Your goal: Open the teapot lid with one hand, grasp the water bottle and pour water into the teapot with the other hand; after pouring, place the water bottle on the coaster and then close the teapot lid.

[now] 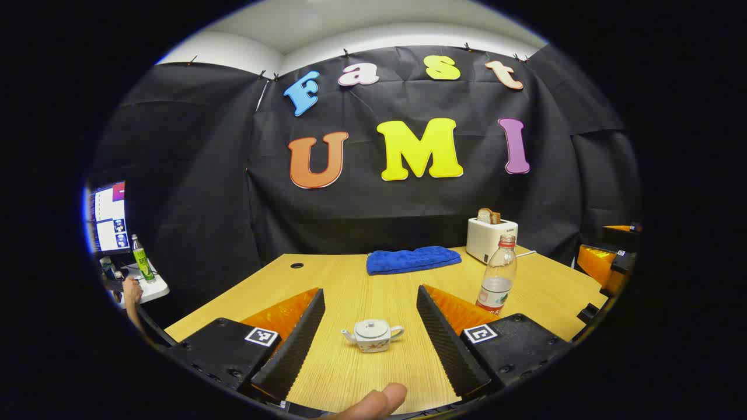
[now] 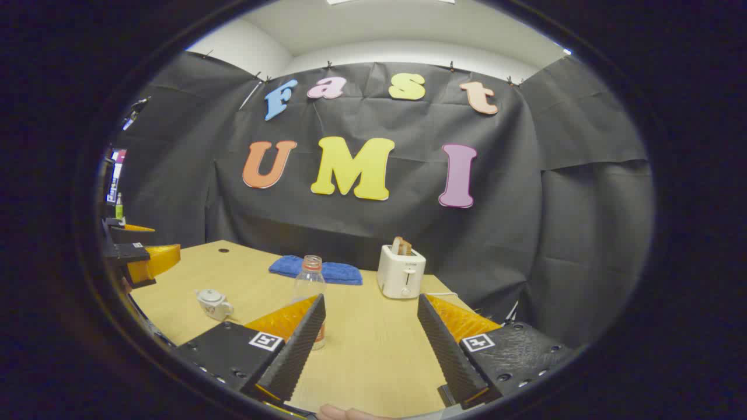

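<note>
**Still nothing gripped: both claws wide, teapot shut, bottle standing**

Left first. The left gripper [image 1: 370, 326] hangs above the table [image 1: 350, 280] with its jaws spread wide and nothing between them. The teapot [image 1: 372, 336] shows in the gap, farther off on the wood, lid on, spout to the view's left and handle to its right. A fingertip [image 1: 373, 402] of the holder's hand shows at the bottom edge. Beyond the right finger stands the bottle [image 1: 498, 275], upright, capless as far as I can tell, water low inside. Farther back lie a blue towel [image 1: 413, 259] and a toaster [image 1: 491, 238] with bread in its slot.

The right gripper [image 2: 370, 332] is likewise wide and empty. Its left finger partly covers the bottle [image 2: 309, 286], which stands just beyond it, off the centre line. The teapot [image 2: 213, 304] sits well to the left, with the other gripper [image 2: 143, 259] near the table's edge. No coaster is visible to me.

Judging from this, no step is done yet. The risks:

- The lid knob is small, so an off-centre pinch could slip or drag the pot sideways.
- The bottle is tall and light; a finger brushing it on approach could topple it and spill water.
- Squeezing thin plastic hard could push water out.
- With no coaster in sight, the set-down spot is uncertain.
</note>
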Demonstrator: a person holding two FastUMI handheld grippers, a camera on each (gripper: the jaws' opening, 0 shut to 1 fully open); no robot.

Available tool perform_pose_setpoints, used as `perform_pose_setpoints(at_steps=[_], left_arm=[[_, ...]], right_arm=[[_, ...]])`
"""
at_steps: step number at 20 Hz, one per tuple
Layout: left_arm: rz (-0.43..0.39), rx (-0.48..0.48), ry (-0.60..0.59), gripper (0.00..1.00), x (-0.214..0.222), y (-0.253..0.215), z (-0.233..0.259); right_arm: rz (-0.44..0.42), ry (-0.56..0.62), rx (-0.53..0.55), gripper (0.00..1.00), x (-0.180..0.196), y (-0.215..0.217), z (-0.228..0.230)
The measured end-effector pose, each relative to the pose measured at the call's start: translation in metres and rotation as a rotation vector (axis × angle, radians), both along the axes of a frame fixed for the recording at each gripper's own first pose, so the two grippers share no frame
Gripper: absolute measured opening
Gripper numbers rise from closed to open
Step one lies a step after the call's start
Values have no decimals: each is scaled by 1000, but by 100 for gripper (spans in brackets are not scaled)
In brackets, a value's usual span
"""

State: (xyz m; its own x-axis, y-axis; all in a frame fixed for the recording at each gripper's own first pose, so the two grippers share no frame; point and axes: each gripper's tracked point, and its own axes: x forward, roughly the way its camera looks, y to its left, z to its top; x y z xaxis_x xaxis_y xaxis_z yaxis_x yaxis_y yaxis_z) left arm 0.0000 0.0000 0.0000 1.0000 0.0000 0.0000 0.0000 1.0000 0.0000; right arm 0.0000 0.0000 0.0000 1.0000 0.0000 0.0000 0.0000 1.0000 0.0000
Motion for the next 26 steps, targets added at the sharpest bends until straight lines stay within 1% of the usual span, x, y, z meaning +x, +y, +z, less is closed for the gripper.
perform_pose_setpoints(at_steps=[4, 6, 8, 9, 10, 11, 12, 16, 18, 20, 23, 24, 25, 26], left_arm=[[8, -7, 5, 100, 2, 2, -1], [11, -13, 7, 99, 3, 4, -2], [15, -15, 13, 99, 4, 5, -3], [15, -16, 16, 99, 5, 6, -4], [13, -16, 17, 99, 5, 7, -5], [15, -18, 21, 99, 5, 6, -6], [15, -18, 24, 99, 6, 6, -6], [6, -22, 35, 99, 12, 4, -12], [-14, -38, 21, 99, 16, 0, -11], [-14, -44, -4, 99, 25, -1, -9], [17, -41, -17, 99, 45, 6, -21], [23, -44, -21, 99, 53, 6, -26], [24, -48, -25, 99, 63, 5, -32], [19, -47, -27, 99, 70, 3, -37]], right_arm=[[12, 12, -3, 98, 3, 3, -4], [16, 15, -8, 97, 4, 5, -5], [34, 21, -3, 98, 4, 7, -7], [47, 23, 7, 95, 4, 9, -9], [49, 24, 10, 95, 4, 9, -9], [50, 25, 12, 98, 5, 8, -9], [48, 27, 12, 97, 5, 7, -9], [45, 31, 7, 97, 8, 7, -11], [49, 36, 8, 97, 8, 7, -13], [46, 42, 7, 97, 11, 6, -16], [40, 46, 0, 97, 13, 6, -18], [40, 47, -4, 95, 13, 6, -18], [39, 47, -7, 95, 13, 6, -19], [36, 47, -11, 97, 13, 6, -19]])
